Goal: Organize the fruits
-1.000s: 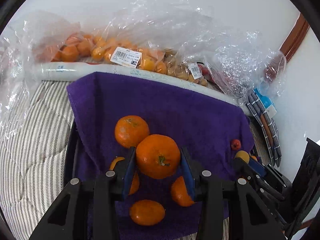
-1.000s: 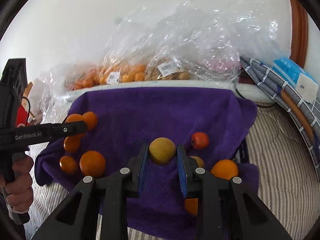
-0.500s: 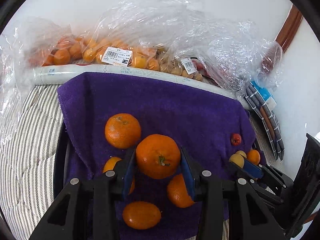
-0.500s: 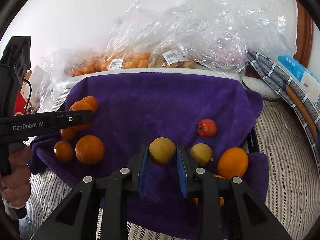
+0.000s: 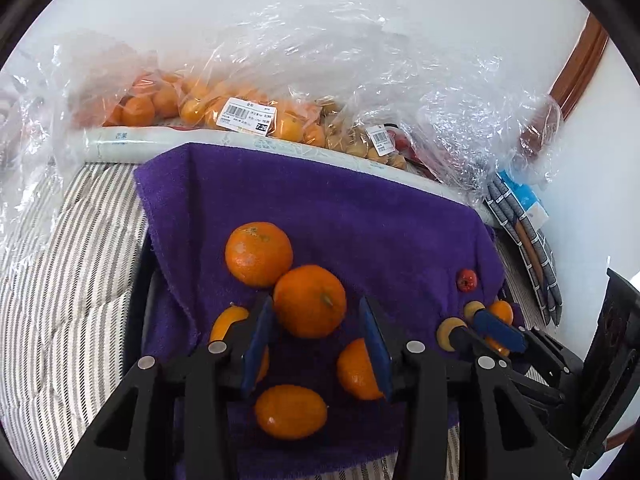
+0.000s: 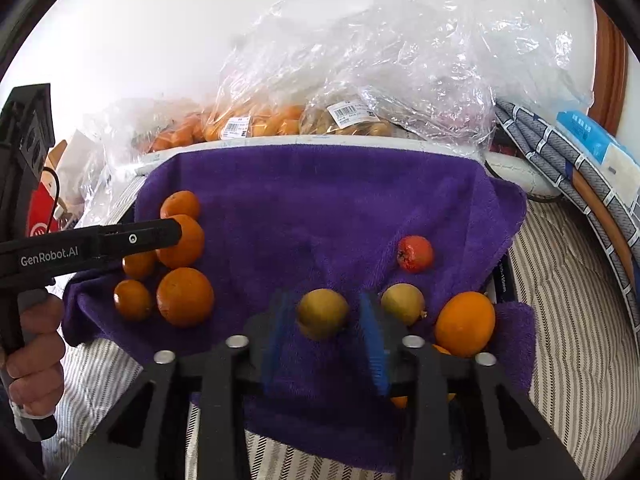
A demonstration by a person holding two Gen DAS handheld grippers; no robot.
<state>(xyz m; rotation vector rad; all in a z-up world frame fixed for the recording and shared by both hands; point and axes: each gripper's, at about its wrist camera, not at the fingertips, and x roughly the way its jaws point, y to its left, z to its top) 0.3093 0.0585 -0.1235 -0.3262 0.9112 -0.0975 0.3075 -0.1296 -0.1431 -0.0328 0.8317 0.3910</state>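
Fruits sit loose on a purple towel spread over a striped bedcover. Near towel's left edge: a cluster of oranges, five by the left wrist view. Left gripper is over that cluster, jaws just opened a bit, blue pads flanking one large orange; the left pad looks touching or nearly so, a clear gap shows at the right pad, so the grip is released. Another big orange touches it on the far-left side. A person's hand holds the left gripper's handle at the frame's left.

Towel's near-middle: right gripper, jaws just been opening and blurred, standing apart around a small yellow-green fruit lying between them, gaps on both sides. Just right of it, a second yellow-green fruit, then an orange by the near-right corner. A small red fruit lies farther back, apart. Behind the towel's far edge, clear plastic bags of fruit with barcode labels line the wall.
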